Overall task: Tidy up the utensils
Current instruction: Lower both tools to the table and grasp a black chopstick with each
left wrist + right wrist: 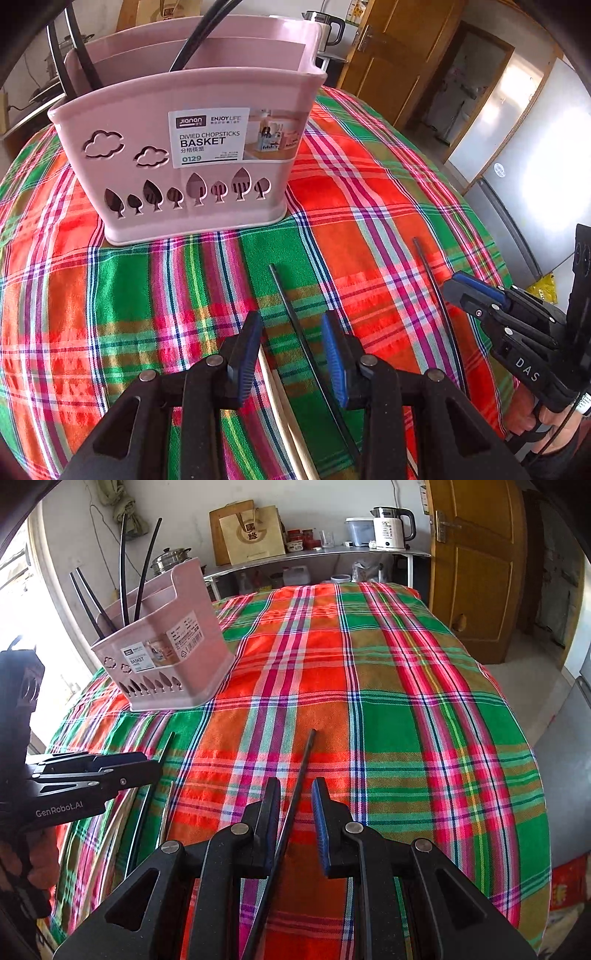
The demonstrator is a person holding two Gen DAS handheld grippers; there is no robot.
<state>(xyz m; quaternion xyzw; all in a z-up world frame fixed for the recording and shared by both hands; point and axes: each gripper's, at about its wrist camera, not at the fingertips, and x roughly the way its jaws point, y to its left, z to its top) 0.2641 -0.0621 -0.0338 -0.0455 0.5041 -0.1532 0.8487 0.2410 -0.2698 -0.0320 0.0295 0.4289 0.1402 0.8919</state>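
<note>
Behind the desk, a brown wooden door [476,565], a metal shelf [317,555] with a white electric kettle [391,528], and a brown paper bag [253,535] are seen against a pale wall. A bright red, green and orange plaid cloth [388,709] is spread over the desk, covering its whole top.

A pink plastic divided chopsticks basket [184,147], cut with cloud and tree shapes and labelled at the front, is set upright on the cloth at the far left side. Several long black chopsticks [123,568] are stood in its compartments, leaning above the rim.

The left claw [291,354] is held low over the cloth with its blue-padded jaws partly apart; a single black chopstick [295,325] lying on the cloth is framed between the pads, and whether the pads touch it cannot be told. A pair of pale wooden chopsticks [284,417] is laid just beside it, running under the claw.

The right claw [295,823] is likewise held narrowly apart, and another black chopstick [295,794] is seen passing between its pads, close against the left-hand pad; a firm grip cannot be confirmed. Its tip is pointed toward the middle of the cloth.
</note>
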